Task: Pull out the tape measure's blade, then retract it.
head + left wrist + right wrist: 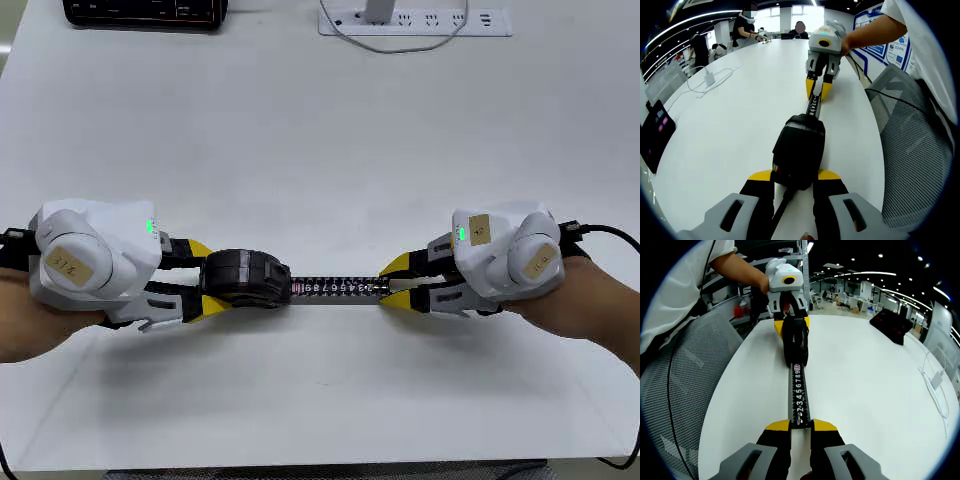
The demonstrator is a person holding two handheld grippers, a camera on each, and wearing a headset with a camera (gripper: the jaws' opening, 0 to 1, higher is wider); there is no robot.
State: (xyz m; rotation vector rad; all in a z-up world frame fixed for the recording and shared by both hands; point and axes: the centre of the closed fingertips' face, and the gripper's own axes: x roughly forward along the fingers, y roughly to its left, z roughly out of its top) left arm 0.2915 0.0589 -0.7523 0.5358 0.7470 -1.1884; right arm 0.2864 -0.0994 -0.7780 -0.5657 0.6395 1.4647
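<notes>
Tape measure (245, 278) clamped by case in left tool (207, 277) at lower centre-left, pinched by blade (338, 288) tip in right tool (392, 284) at lower centre-right: pull straight along worktop (320, 150), level and slow, without twisting blade.

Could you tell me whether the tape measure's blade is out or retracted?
Out: numbered blade runs from the case to the right gripper.

office/lab | long white desk (865, 365) | mesh chair (910, 130) | ceiling strip lts (867, 274)
</notes>
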